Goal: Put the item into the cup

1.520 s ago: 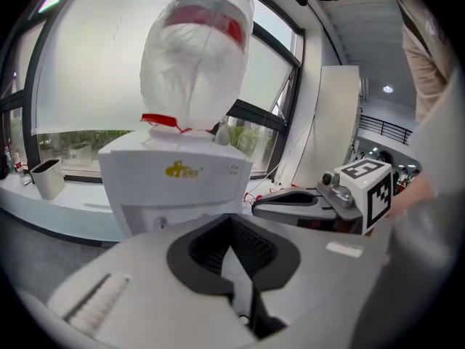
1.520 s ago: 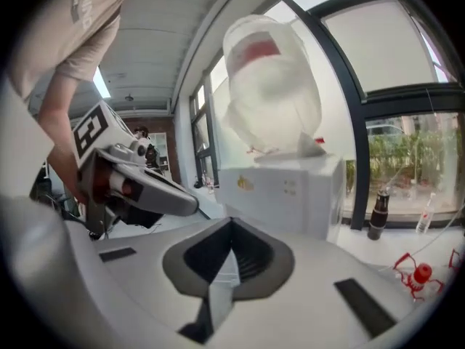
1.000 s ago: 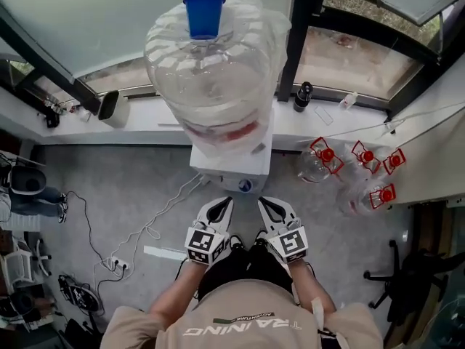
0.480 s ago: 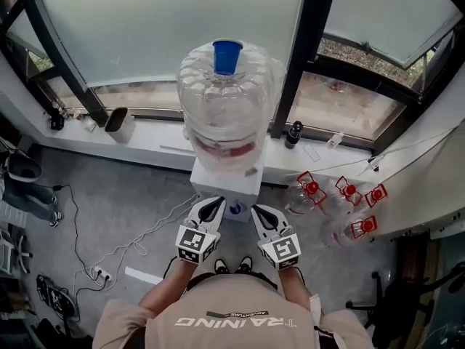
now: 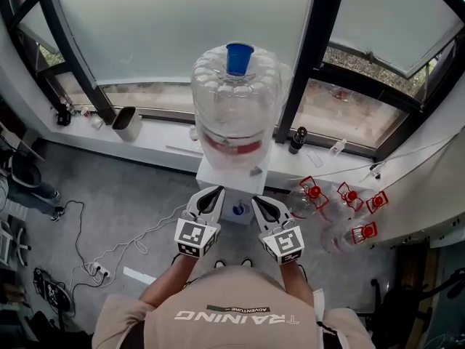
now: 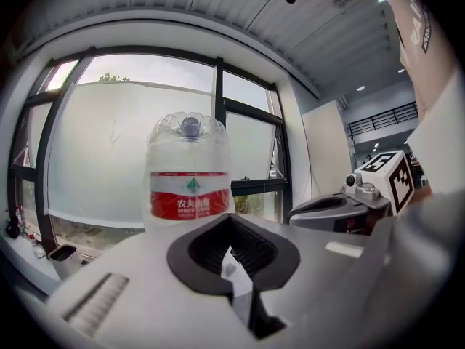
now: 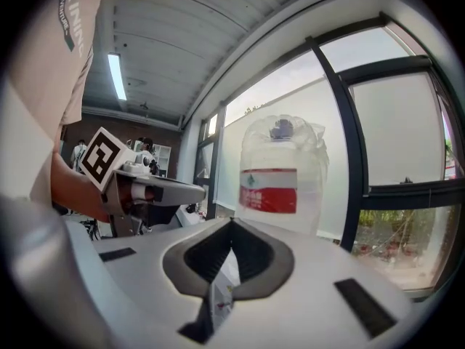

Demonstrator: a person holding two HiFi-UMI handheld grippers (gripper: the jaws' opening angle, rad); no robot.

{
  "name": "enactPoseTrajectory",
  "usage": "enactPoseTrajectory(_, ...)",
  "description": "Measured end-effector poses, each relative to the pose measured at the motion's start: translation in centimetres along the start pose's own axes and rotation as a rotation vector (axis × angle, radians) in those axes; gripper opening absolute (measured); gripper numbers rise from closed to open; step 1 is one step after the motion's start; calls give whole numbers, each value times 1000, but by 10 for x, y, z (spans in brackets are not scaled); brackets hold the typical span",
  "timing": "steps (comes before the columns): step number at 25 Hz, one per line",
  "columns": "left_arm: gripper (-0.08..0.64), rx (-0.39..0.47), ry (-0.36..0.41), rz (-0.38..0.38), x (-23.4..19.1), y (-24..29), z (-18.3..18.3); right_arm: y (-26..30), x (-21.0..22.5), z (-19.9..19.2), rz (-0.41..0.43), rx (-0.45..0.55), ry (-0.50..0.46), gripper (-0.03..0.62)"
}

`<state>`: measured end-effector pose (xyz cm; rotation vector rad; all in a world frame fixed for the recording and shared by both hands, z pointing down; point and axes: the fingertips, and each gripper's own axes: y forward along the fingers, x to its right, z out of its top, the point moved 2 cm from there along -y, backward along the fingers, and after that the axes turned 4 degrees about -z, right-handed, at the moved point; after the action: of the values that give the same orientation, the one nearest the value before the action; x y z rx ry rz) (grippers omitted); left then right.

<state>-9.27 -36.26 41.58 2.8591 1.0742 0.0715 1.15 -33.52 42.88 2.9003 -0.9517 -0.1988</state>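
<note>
Approach step: left tongs point(image 5: 213, 195) and right tongs point(image 5: 260, 203) each clamp a thin white slip point(image 6: 231, 271), facing the bottle point(image 5: 236, 115); next, probably raise one to the cup point(image 5: 239, 58) on top.

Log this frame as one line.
left gripper: shut | right gripper: shut | blue cup: atop water jug on dispenser | item: not visible | task: not started

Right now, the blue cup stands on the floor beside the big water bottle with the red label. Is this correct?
Not quite. The blue cup is not on the floor: it stands on top of the big water bottle with the red label. The head view shows this.
</note>
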Motion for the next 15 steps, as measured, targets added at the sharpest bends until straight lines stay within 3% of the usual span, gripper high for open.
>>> enactPoseTrajectory(6,8,-4,32,-6,4,-5,2,-2,5,3,-20,15,33,11)
enactPoseTrajectory(15,8,-8,-9,-9,8,-8,-2,-9,2,1,-24,-5,17,11)
